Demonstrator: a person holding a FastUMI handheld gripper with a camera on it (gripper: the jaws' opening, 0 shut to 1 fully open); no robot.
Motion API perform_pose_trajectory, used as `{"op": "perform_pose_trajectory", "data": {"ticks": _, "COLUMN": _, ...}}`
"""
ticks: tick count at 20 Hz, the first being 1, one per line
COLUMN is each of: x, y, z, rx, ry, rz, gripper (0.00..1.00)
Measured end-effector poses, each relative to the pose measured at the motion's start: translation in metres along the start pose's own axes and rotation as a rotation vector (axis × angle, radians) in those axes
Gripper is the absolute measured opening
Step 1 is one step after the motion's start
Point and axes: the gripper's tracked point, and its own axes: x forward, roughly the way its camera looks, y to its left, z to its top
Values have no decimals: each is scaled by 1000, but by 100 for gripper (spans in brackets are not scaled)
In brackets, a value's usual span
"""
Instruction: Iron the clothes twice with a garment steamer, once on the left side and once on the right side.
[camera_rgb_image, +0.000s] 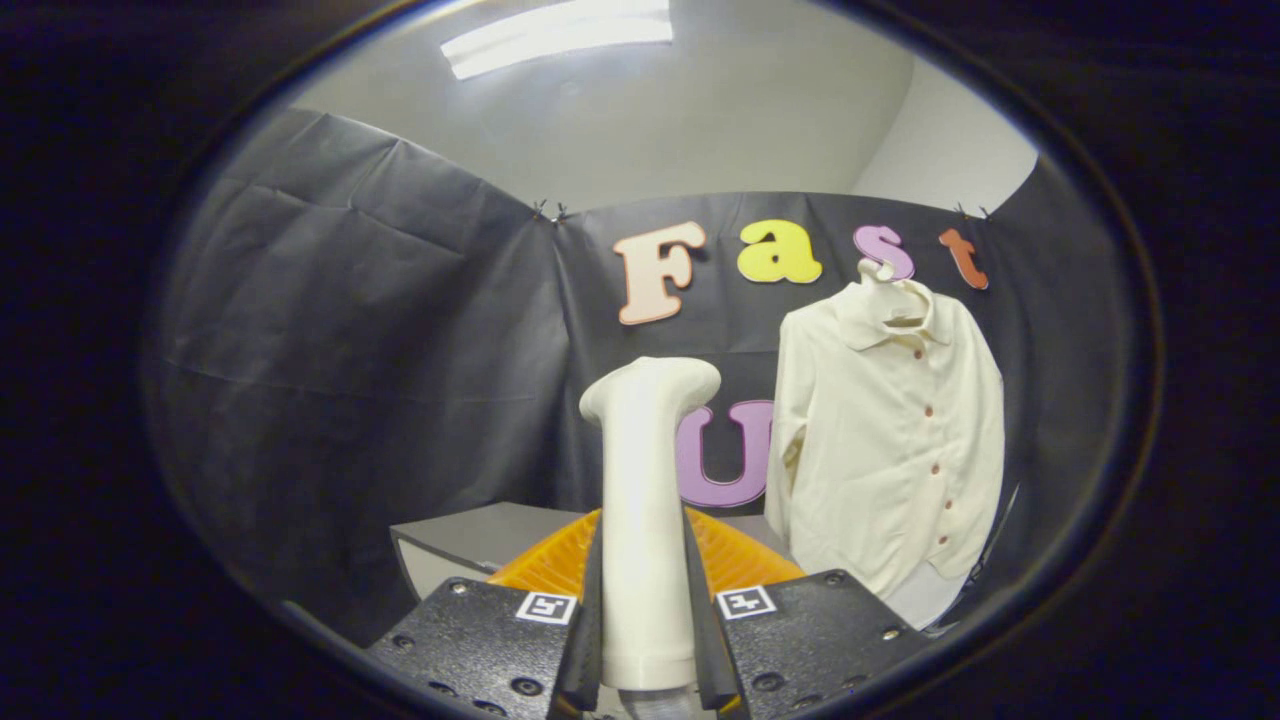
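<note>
My gripper (645, 640) is shut on the white garment steamer (645, 500), both fingers pressing the sides of its handle. The steamer stands upright between the fingers, its head bent toward the right at the top. A cream button-up shirt (890, 440) hangs on a white hanger (885, 280) against the black booth wall, beyond the fingers and to the right of the steamer. The steamer head is apart from the shirt, with a gap between them.
A grey box or table (470, 545) stands beyond the fingers to the left, low against the black cloth wall (350, 350). An orange ribbed part (740, 560) shows just behind the steamer handle.
</note>
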Motion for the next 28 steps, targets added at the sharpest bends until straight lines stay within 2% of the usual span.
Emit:
{"op": "perform_pose_trajectory", "data": {"ticks": 8, "x": 31, "y": -107, "z": 16, "rx": 67, "ry": -39, "rz": -113, "gripper": 37}}
{"op": "perform_pose_trajectory", "data": {"ticks": 12, "x": 52, "y": -166, "z": 8, "rx": 68, "ry": -46, "rz": -182, "gripper": 37}}
{"op": "perform_pose_trajectory", "data": {"ticks": 17, "x": 79, "y": -220, "z": 3, "rx": 104, "ry": -76, "rz": -228, "gripper": 37}}
{"op": "perform_pose_trajectory", "data": {"ticks": 20, "x": 95, "y": -233, "z": 3, "rx": 123, "ry": -106, "rz": -213, "gripper": 37}}
{"op": "perform_pose_trajectory", "data": {"ticks": 28, "x": 123, "y": -249, "z": -29, "rx": 122, "ry": -57, "rz": -204, "gripper": 37}}
